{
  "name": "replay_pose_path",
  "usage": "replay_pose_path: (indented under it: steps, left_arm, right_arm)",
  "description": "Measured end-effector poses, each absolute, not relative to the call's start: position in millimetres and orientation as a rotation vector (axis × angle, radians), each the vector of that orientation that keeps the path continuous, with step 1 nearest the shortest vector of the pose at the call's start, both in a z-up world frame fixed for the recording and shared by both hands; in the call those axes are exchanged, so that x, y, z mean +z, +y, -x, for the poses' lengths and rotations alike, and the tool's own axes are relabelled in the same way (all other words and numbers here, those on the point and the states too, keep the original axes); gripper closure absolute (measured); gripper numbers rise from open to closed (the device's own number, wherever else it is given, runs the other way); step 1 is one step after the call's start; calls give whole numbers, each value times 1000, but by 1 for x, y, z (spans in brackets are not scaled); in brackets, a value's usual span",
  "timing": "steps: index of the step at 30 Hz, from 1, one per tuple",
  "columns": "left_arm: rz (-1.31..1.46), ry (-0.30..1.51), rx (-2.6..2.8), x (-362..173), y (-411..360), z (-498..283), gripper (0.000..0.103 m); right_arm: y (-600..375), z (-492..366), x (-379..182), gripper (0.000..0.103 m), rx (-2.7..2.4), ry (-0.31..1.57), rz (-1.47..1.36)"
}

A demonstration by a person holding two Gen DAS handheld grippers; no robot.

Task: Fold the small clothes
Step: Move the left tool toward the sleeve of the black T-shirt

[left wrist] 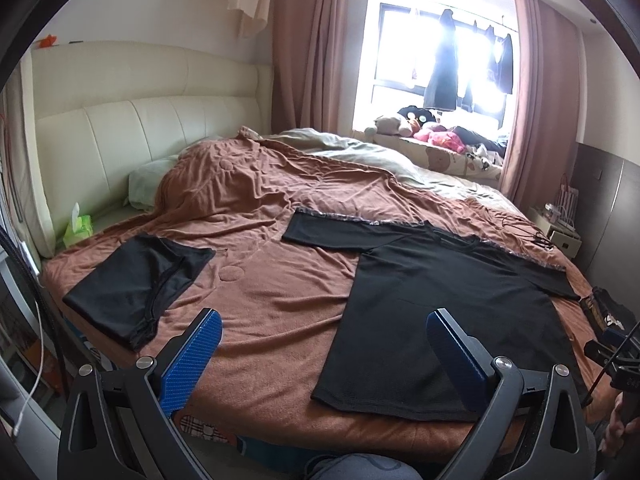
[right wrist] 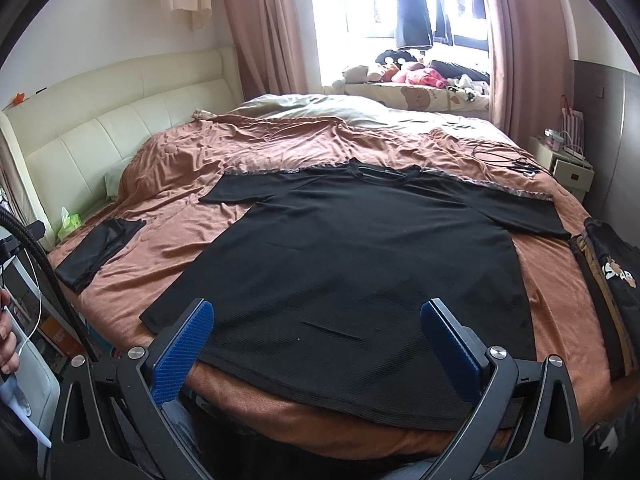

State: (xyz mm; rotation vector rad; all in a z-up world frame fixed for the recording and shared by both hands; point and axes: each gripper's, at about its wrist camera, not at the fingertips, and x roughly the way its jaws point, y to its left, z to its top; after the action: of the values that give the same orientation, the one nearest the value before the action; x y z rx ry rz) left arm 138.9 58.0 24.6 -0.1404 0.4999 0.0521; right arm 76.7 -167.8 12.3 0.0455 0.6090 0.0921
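**Both claws spread over the bed, black T-shirt laid flat**

My left claw (left wrist: 324,328) is wide apart and holds nothing, above the near edge of the bed; my right claw (right wrist: 318,318) is spread the same, empty, over the hem of the black T-shirt (right wrist: 360,256). That shirt lies flat, sleeves out to both sides, collar toward the window.

Well to its left lies a folded black garment (left wrist: 132,284), near the bed's left edge. Beyond that, a green tissue pack (left wrist: 78,228) sits by the headboard. On the right edge, just beside the shirt's right sleeve, rests a dark folded garment with an orange print (right wrist: 612,280). Black cables (right wrist: 508,156) trail on the cover past the right sleeve. Nothing lies between my fingers and the shirt.

The surface is a rumpled brown blanket (right wrist: 168,216) with a pale duvet (right wrist: 320,108) bunched at the far side. A cream padded headboard (left wrist: 140,128) stands on the left, pink curtains (left wrist: 312,40) frame a bright window (left wrist: 440,52), and soft toys (right wrist: 400,72) crowd the sill. A small nightstand (right wrist: 568,168) stands at the right.
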Motion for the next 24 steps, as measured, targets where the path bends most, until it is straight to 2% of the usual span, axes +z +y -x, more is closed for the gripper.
replay_pose_path:
  steps: [24]
  left_arm:
    - [131,578,64,20,85,-269,0]
  right_arm:
    - [-158,-205,4,0,80,676,-25]
